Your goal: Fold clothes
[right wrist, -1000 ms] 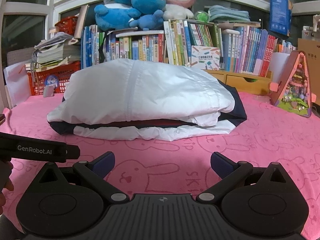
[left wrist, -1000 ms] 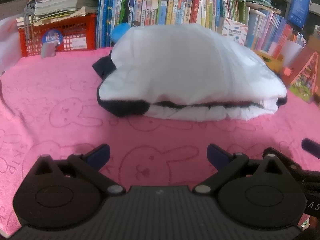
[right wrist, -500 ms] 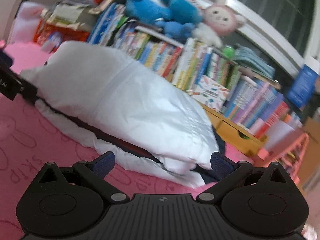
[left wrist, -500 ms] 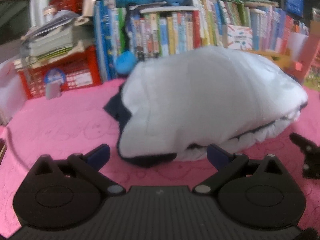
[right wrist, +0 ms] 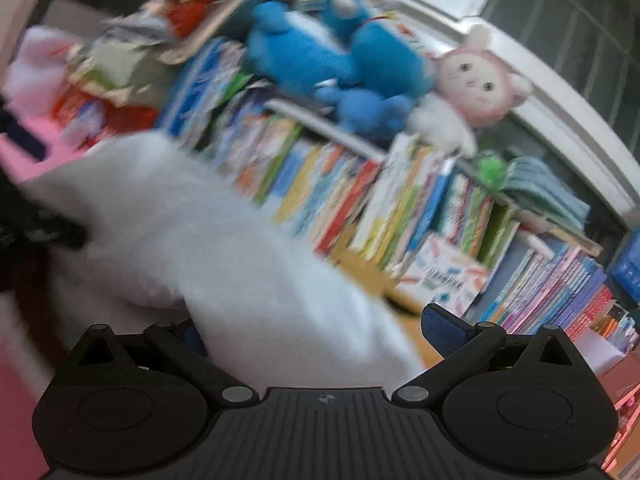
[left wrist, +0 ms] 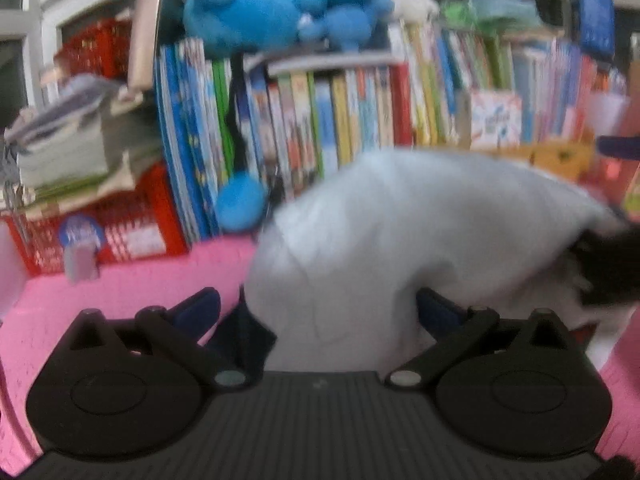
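A folded white garment with dark navy trim lies on the pink bunny-print towel. The left wrist view is blurred. My left gripper is open, and the garment's left end bulges in between its blue fingertips. In the tilted, blurred right wrist view the white garment runs from the left down to my right gripper. That gripper is open too, with the garment's right end between its fingers. Whether either one touches the cloth is hidden by the blur.
Just behind the garment stands a long row of books with blue plush toys and a pink plush on top. A red basket with stacked papers sits at the back left.
Both grippers have moved in from the front onto the garment's two ends, the left at the left end and the right, tilting, at the right end. Both have stayed open.
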